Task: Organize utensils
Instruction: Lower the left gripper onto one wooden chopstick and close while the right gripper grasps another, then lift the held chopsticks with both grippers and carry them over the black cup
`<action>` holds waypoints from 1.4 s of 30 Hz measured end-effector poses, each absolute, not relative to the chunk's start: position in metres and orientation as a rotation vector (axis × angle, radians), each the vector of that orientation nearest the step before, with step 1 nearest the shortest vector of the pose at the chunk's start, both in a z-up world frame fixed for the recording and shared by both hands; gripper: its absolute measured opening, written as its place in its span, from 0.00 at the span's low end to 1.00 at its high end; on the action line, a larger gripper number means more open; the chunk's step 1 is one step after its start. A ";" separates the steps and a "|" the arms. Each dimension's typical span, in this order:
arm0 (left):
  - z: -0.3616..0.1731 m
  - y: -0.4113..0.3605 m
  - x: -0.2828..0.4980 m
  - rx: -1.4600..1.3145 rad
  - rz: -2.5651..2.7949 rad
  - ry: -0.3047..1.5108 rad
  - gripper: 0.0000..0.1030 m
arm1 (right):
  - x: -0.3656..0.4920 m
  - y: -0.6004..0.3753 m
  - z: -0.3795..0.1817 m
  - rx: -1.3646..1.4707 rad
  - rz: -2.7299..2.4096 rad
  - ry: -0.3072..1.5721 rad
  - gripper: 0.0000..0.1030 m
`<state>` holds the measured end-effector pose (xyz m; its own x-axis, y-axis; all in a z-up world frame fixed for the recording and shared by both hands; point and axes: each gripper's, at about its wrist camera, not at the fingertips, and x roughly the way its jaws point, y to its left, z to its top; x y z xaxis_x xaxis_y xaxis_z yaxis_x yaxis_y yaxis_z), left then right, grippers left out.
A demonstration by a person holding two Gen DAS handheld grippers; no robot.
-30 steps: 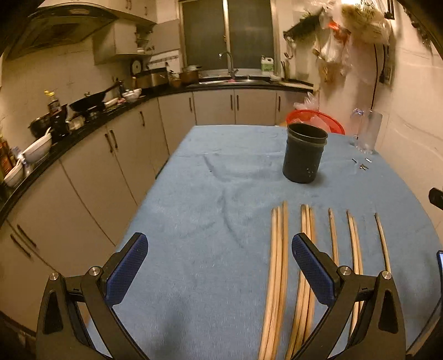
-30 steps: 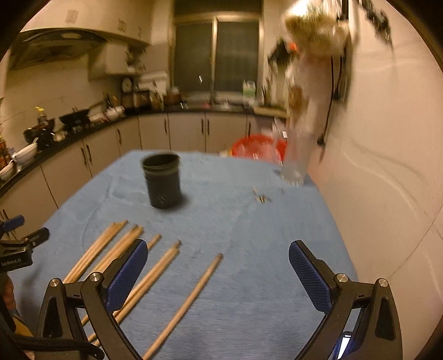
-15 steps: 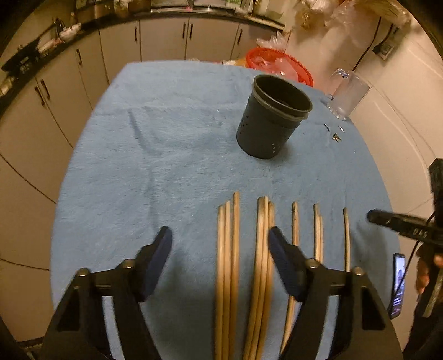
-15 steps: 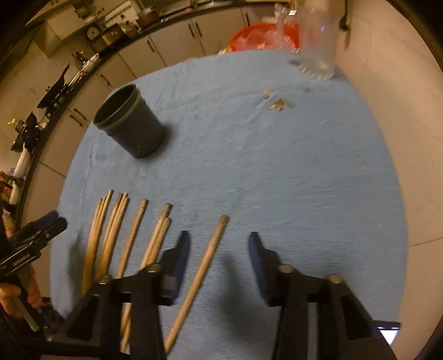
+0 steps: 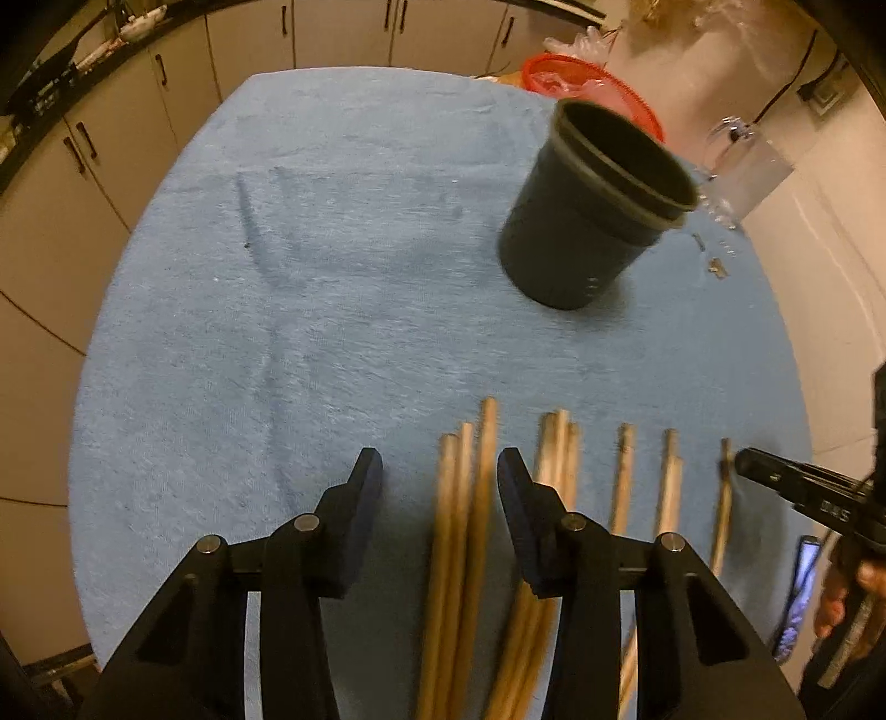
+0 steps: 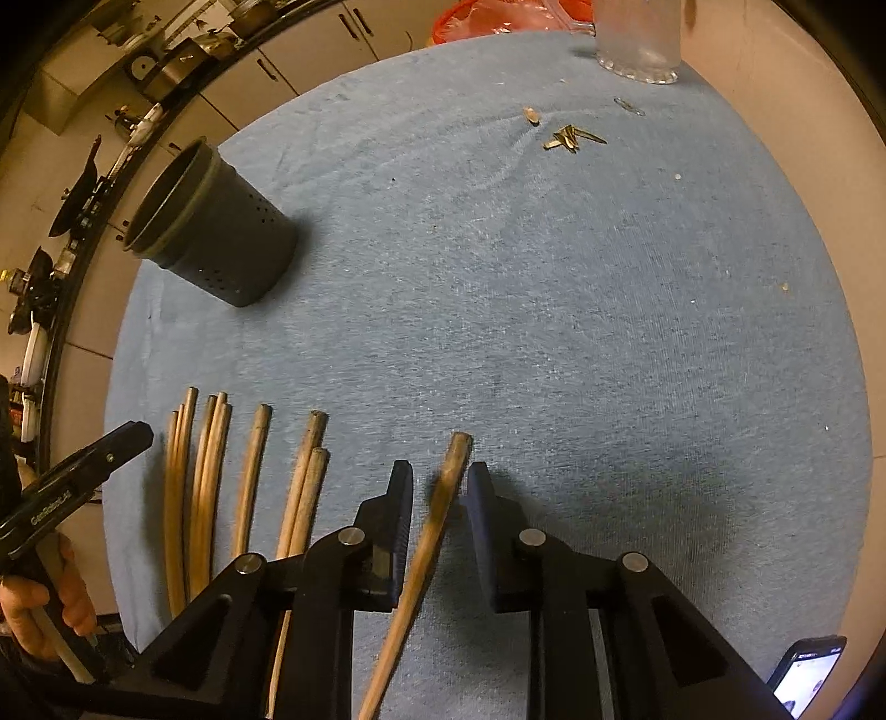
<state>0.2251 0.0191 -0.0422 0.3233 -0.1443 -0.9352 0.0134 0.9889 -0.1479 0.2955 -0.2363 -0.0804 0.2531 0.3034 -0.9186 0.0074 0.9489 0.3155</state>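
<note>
Several wooden chopsticks lie side by side on the blue cloth (image 5: 332, 277). My left gripper (image 5: 439, 462) points steeply down. Its jaws are closing around the leftmost bundle of three chopsticks (image 5: 462, 498). The right pad is at the bundle and the left pad stands apart from it. My right gripper (image 6: 440, 469) is also closing, with the single rightmost chopstick (image 6: 446, 487) between its pads and a small gap on each side. The dark perforated utensil cup (image 5: 587, 238) (image 6: 216, 238) stands upright beyond the chopsticks.
A glass mug (image 6: 637, 39) and small scraps (image 6: 570, 138) sit at the table's far right. A red basket (image 5: 587, 77) shows past the far edge. A phone (image 6: 808, 675) lies near the front right corner. Kitchen cabinets run along the left.
Both grippers have tipped down toward the table and come close over the chopsticks. Both pairs of jaws have narrowed from wide open and now have chopsticks between them.
</note>
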 end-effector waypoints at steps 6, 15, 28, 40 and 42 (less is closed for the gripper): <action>-0.052 0.016 0.231 -0.057 -0.072 1.259 0.27 | 0.299 -0.233 -0.084 0.258 0.199 1.304 0.21; -0.060 0.015 0.243 -0.038 -0.062 1.269 0.25 | 0.301 -0.224 -0.089 0.228 0.185 1.312 0.19; -0.066 0.010 0.245 0.055 -0.036 1.245 0.21 | 0.300 -0.213 -0.092 0.171 0.149 1.276 0.12; -0.068 0.034 0.246 -0.030 -0.084 1.230 0.06 | 0.293 -0.198 -0.092 0.060 0.121 1.226 0.10; -0.070 0.042 0.250 -0.051 -0.097 1.242 0.07 | 0.293 -0.201 -0.090 0.062 0.120 1.234 0.11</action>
<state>0.2498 0.0424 -0.0696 0.3198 -0.1013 -0.9420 0.0454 0.9948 -0.0916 0.2931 -0.2010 -0.0905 0.3252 0.1247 -0.9374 -0.0579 0.9920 0.1119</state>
